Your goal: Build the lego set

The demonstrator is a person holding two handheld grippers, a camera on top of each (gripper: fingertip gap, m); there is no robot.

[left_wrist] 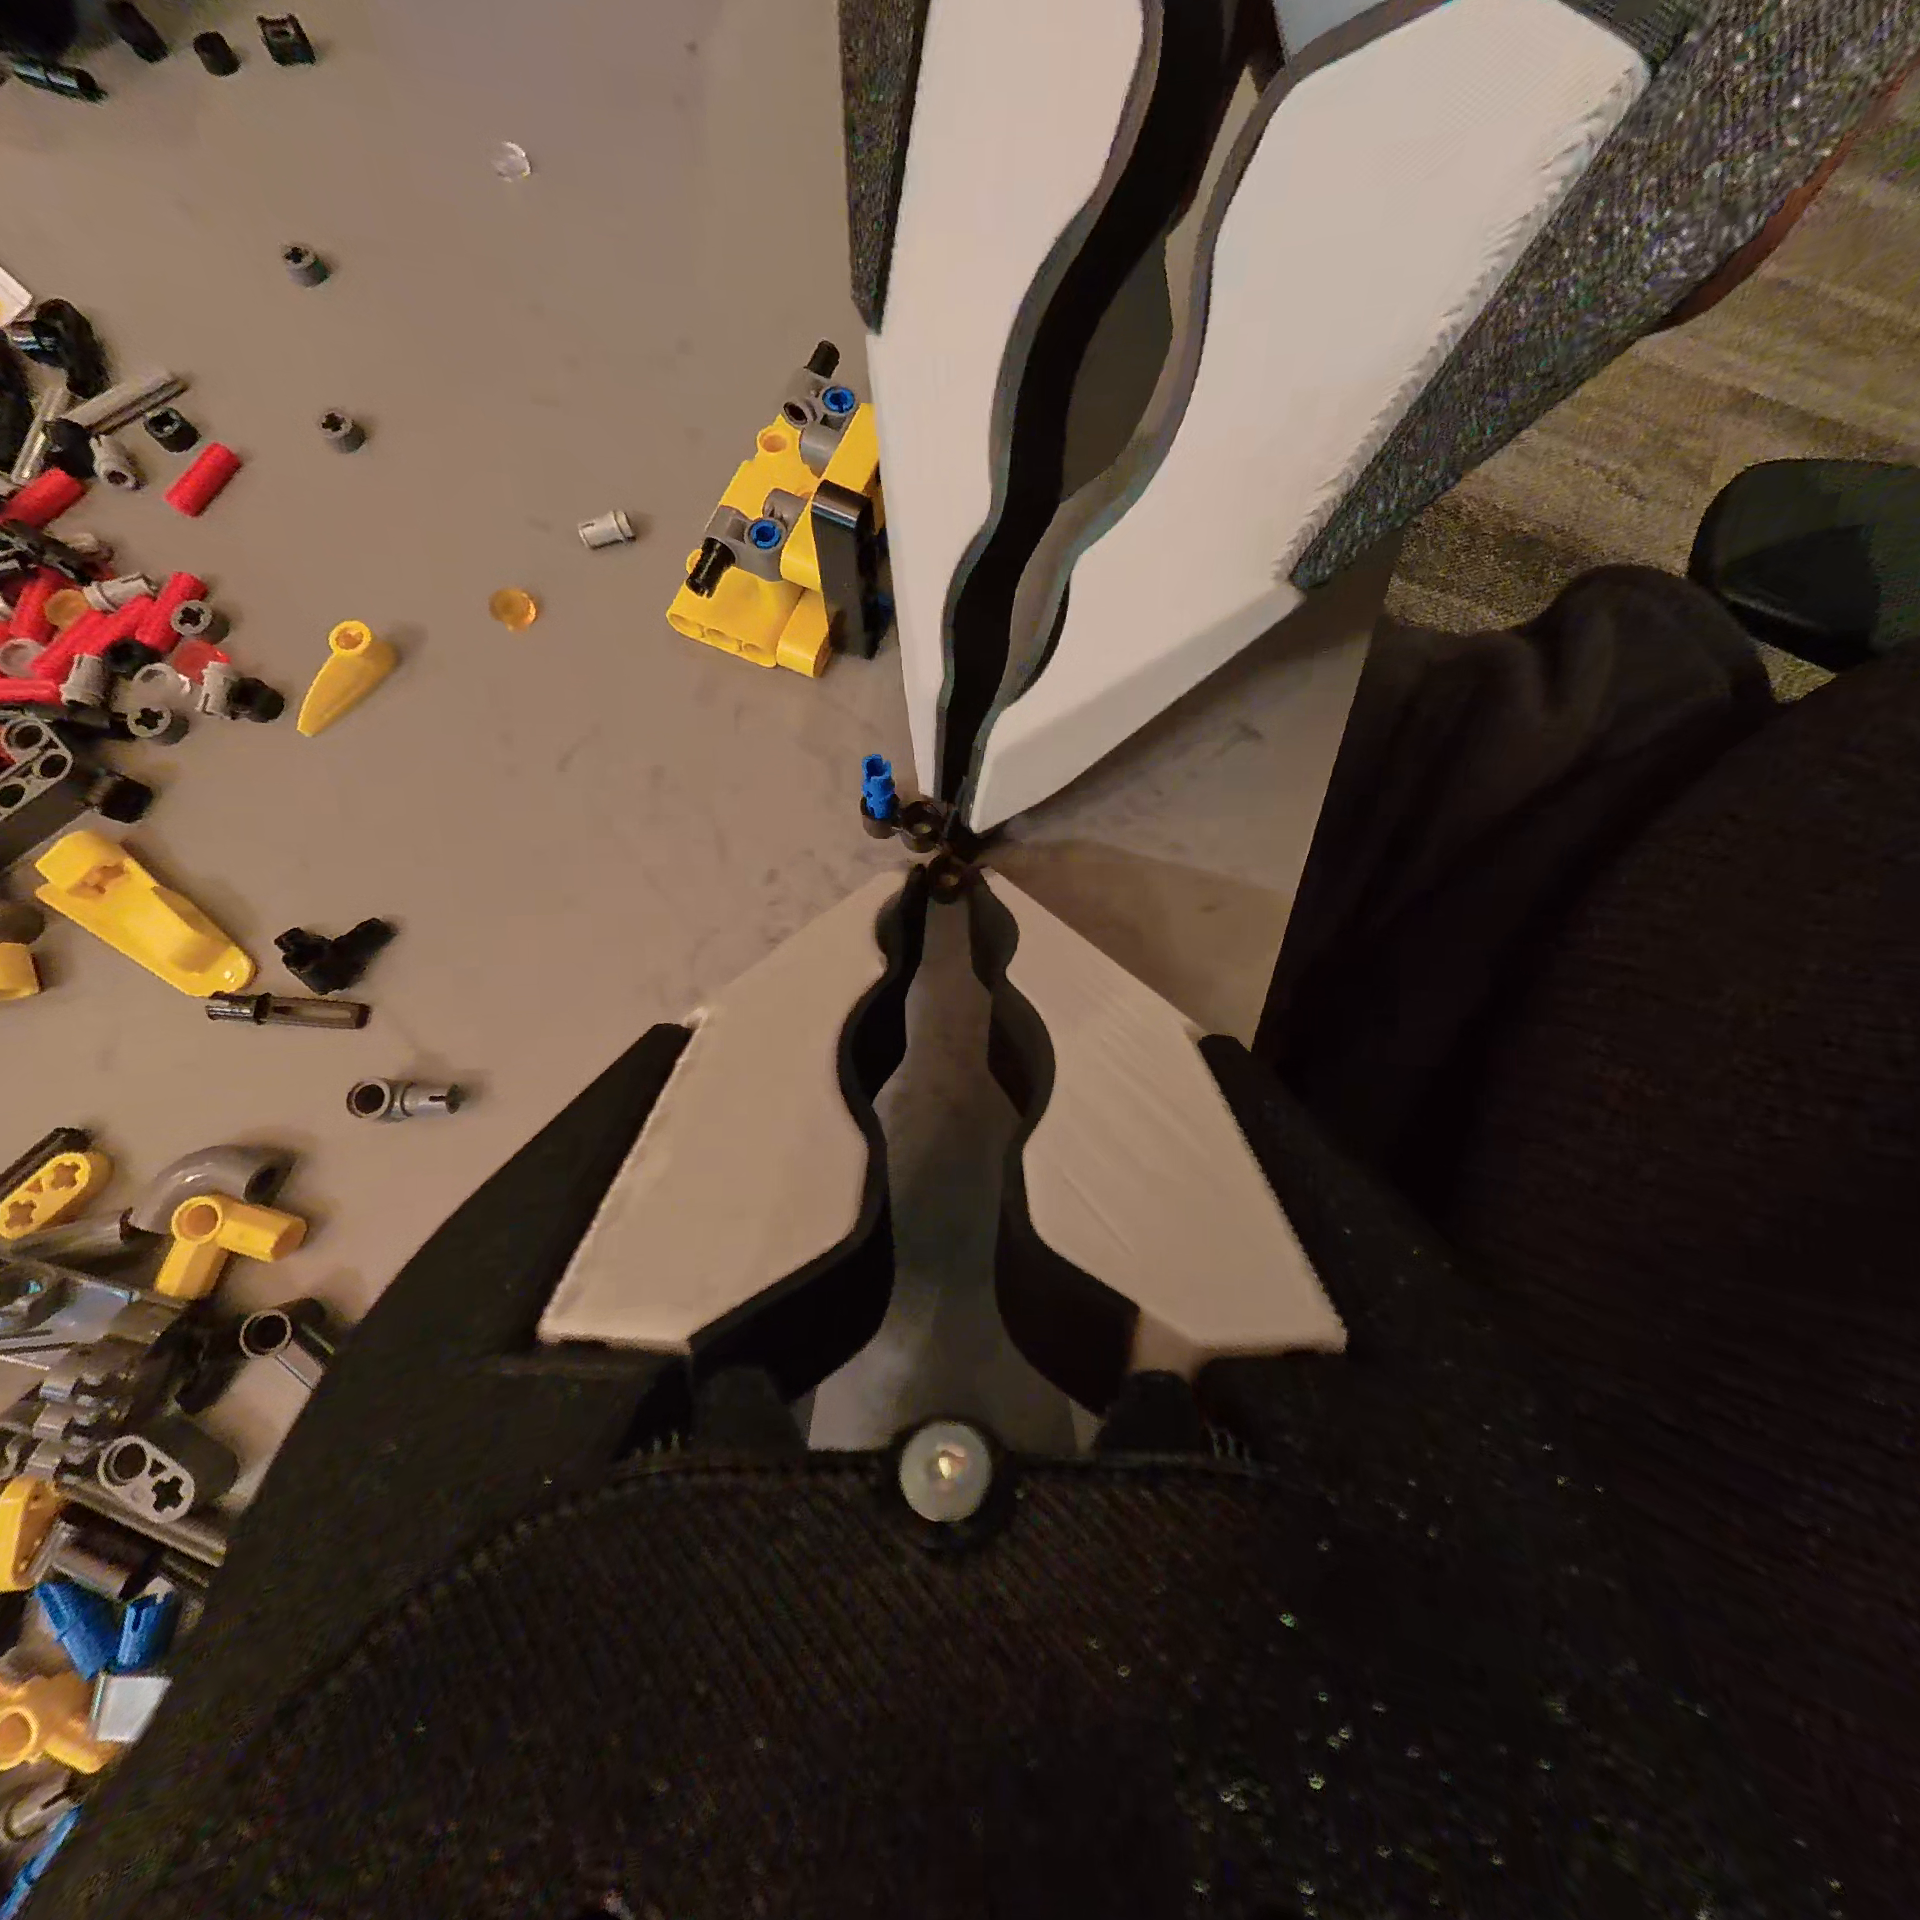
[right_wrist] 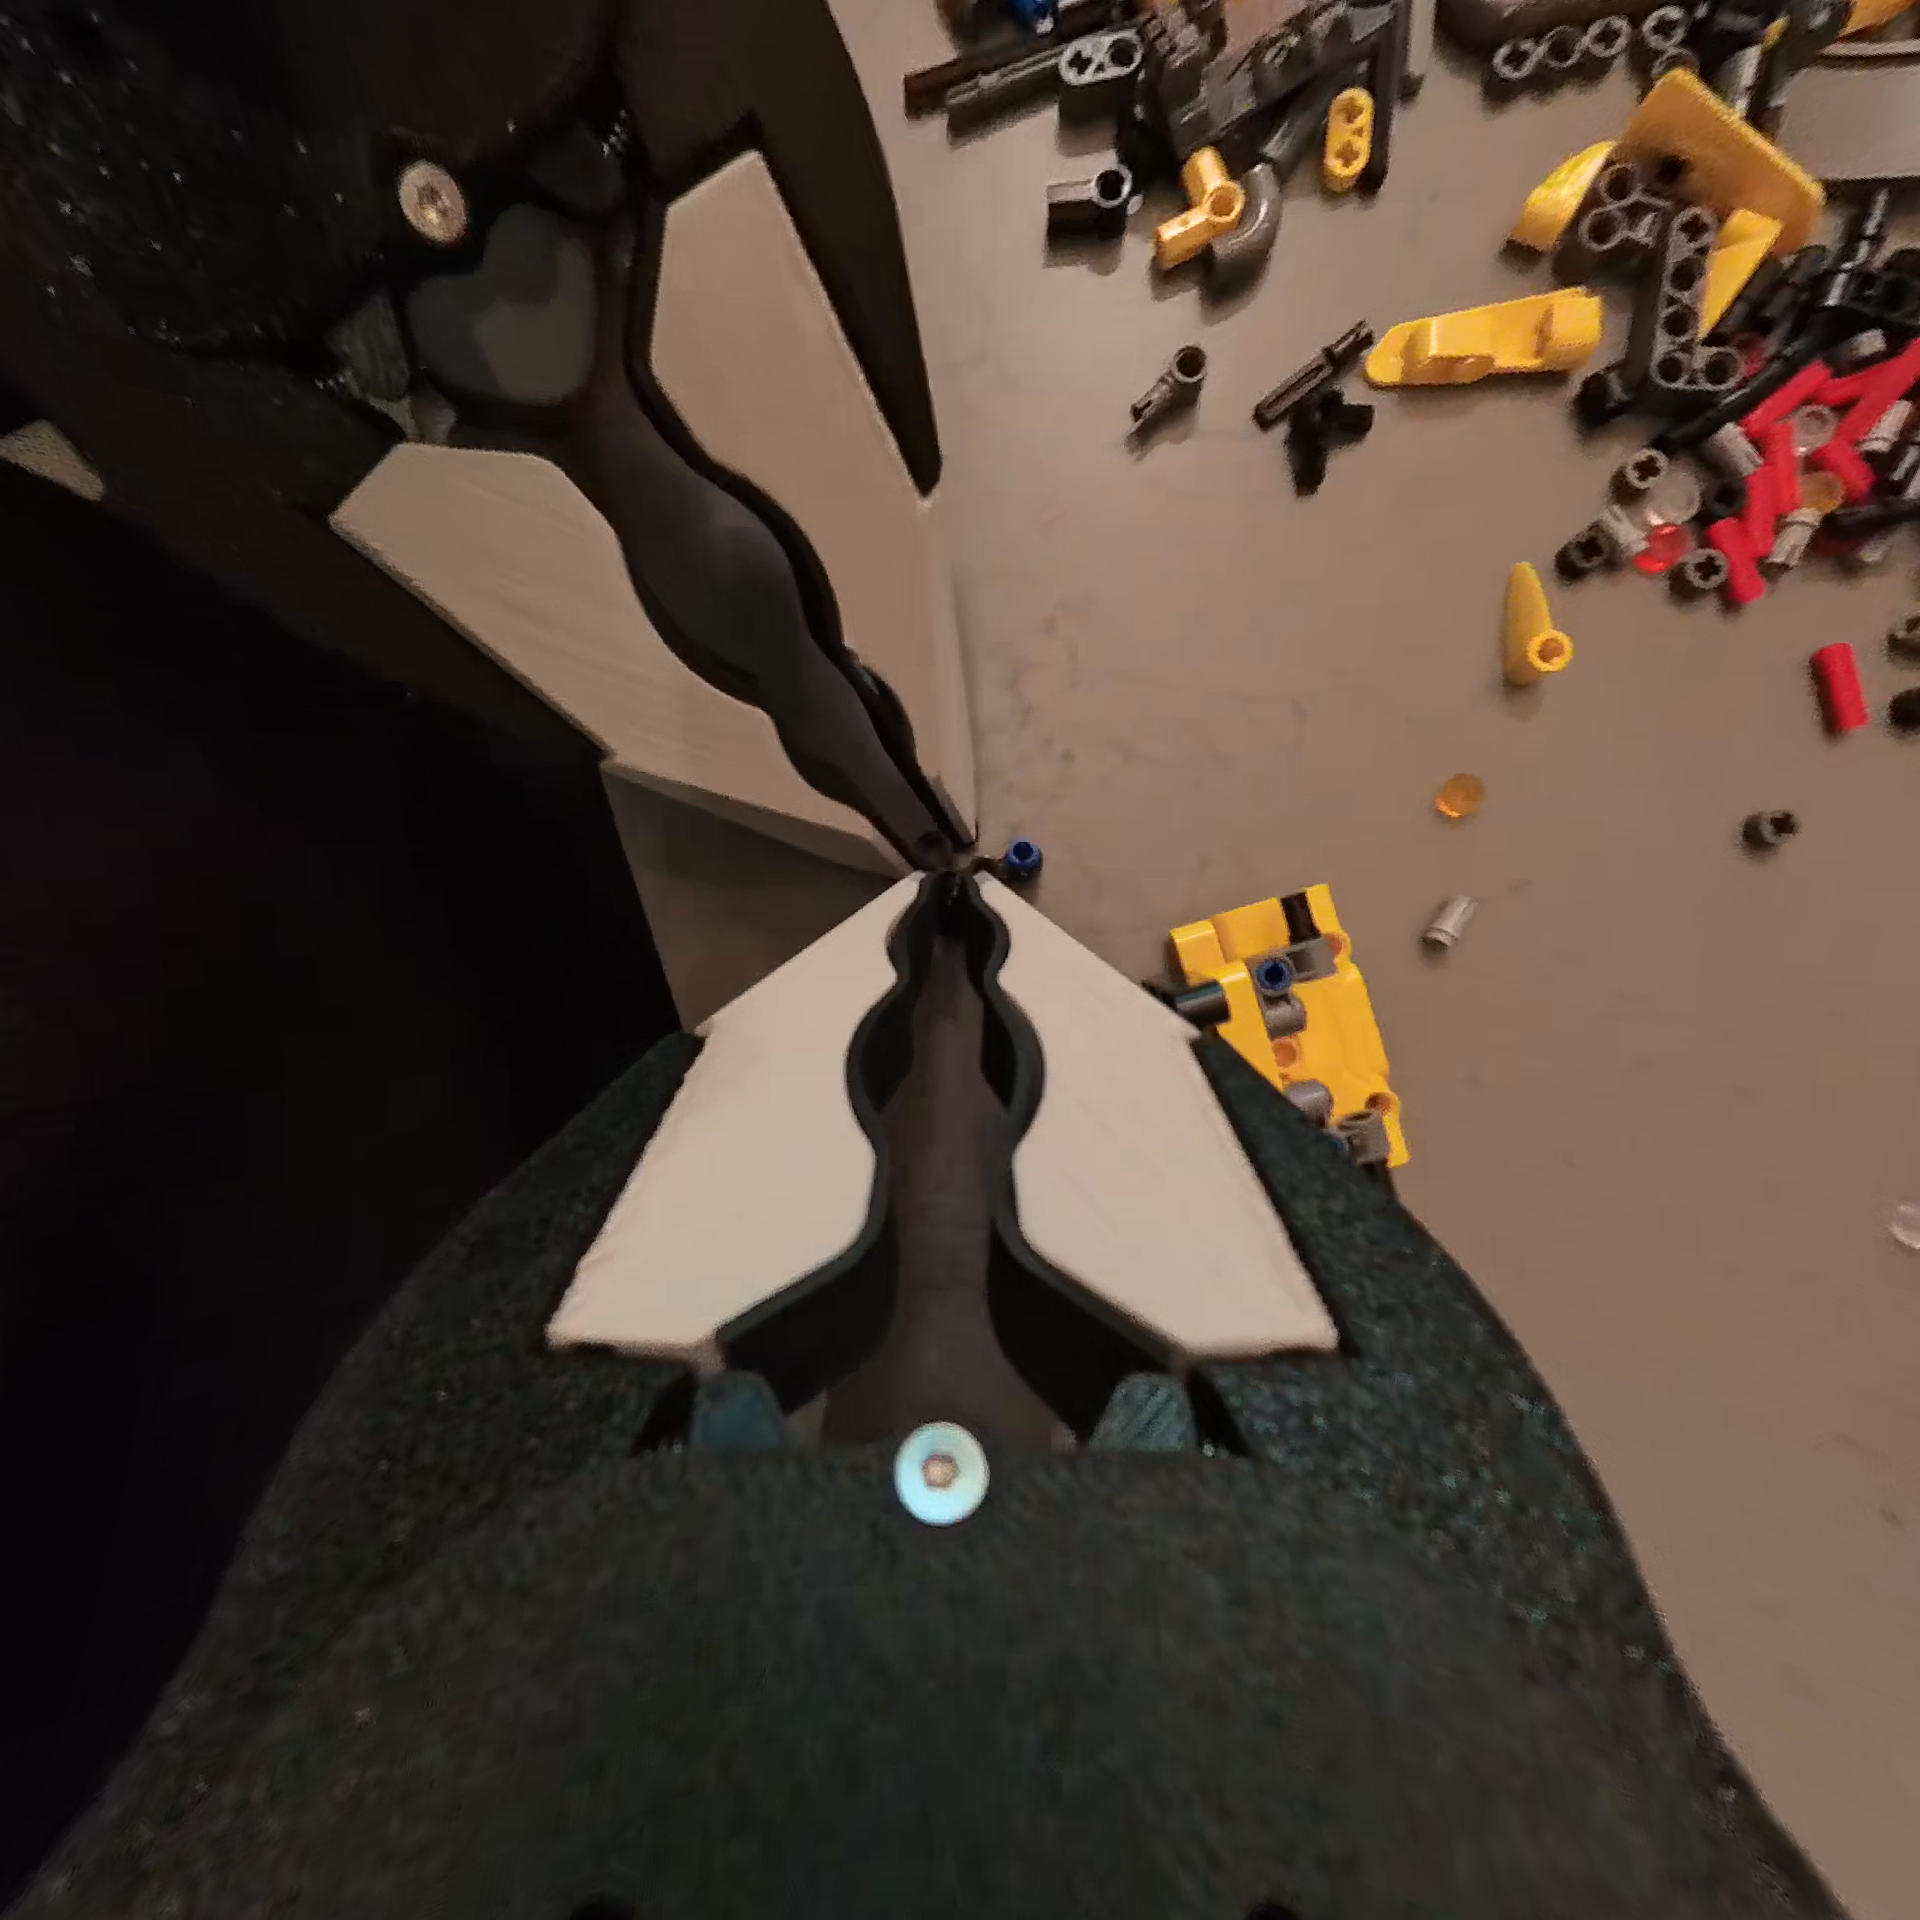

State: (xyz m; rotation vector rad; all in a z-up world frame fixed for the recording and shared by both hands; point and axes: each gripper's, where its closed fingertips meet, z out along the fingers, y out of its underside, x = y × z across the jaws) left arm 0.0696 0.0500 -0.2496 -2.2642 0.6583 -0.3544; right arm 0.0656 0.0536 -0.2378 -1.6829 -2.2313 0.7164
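My left gripper [left_wrist: 945, 881] and my right gripper [right_wrist: 951, 891] meet tip to tip just above the grey table [left_wrist: 623, 831]. Both are shut on a small black connector [left_wrist: 925, 826], which also shows in the right wrist view [right_wrist: 940, 862]. A blue pin [left_wrist: 876, 788] sticks out of its side and is visible from the right too [right_wrist: 1021, 857]. In the left wrist view the right gripper [left_wrist: 954, 821] comes in from the top. In the right wrist view the left gripper [right_wrist: 935, 840] comes in from the upper left. A yellow block assembly [left_wrist: 790, 561] with grey and blue pins stands close by [right_wrist: 1299, 1023].
Loose red, black, grey and yellow parts are heaped at the left [left_wrist: 94, 623], upper right in the right wrist view [right_wrist: 1714, 312]. A yellow curved panel [left_wrist: 145, 914] and an orange stud [left_wrist: 513, 609] lie apart. Dark cloth [left_wrist: 1558, 935] and carpet [left_wrist: 1662, 416] lie past the table edge. My left and right fingertips are right by each other.
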